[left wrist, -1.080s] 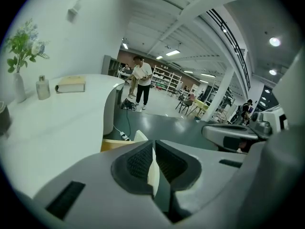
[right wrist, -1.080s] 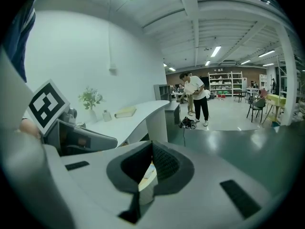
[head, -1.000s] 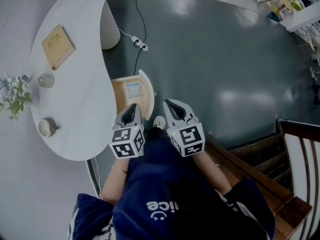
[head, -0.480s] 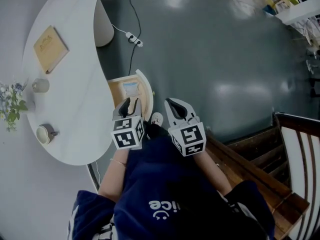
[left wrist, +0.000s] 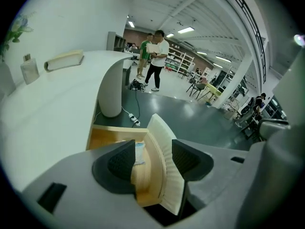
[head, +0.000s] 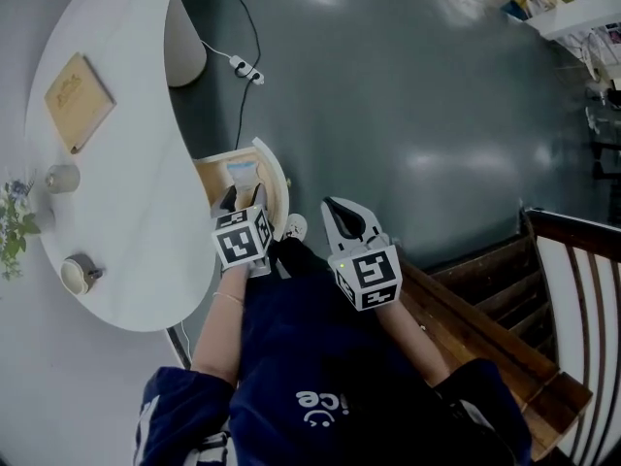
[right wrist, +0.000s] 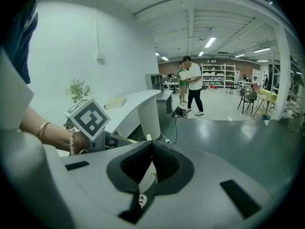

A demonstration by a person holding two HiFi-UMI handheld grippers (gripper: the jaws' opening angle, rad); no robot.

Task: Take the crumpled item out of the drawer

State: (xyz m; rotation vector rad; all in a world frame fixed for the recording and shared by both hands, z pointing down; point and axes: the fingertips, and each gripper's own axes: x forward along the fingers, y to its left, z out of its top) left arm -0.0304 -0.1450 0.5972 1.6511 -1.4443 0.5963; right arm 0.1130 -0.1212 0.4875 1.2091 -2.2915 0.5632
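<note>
The wooden drawer point(head: 218, 178) stands pulled out from under the white curved table point(head: 126, 163). A crumpled pale blue and white item point(head: 243, 174) lies inside it, also visible as the crumpled item point(left wrist: 139, 152) past the left jaw. My left gripper point(head: 243, 200) hovers over the drawer's near end. Its jaws are opening, and the drawer's white ribbed front point(left wrist: 164, 161) shows in the gap of the left gripper point(left wrist: 152, 159); the pads press on nothing. My right gripper point(head: 342, 210) hangs to the right of the drawer over the dark floor. The right gripper point(right wrist: 151, 147) is shut and empty.
On the table lie a wooden board point(head: 70, 87), two cups point(head: 60, 178) and a plant point(head: 12, 226). A power strip point(head: 243, 68) and cable run on the floor past the table's pedestal point(head: 184, 47). Wooden stairs with a railing point(head: 505, 289) lie right. Two people point(left wrist: 155, 61) stand far off.
My left gripper has moved forward over the drawer's near end and its jaws have gone from shut to apart. The right gripper has stayed where it was, still shut.
</note>
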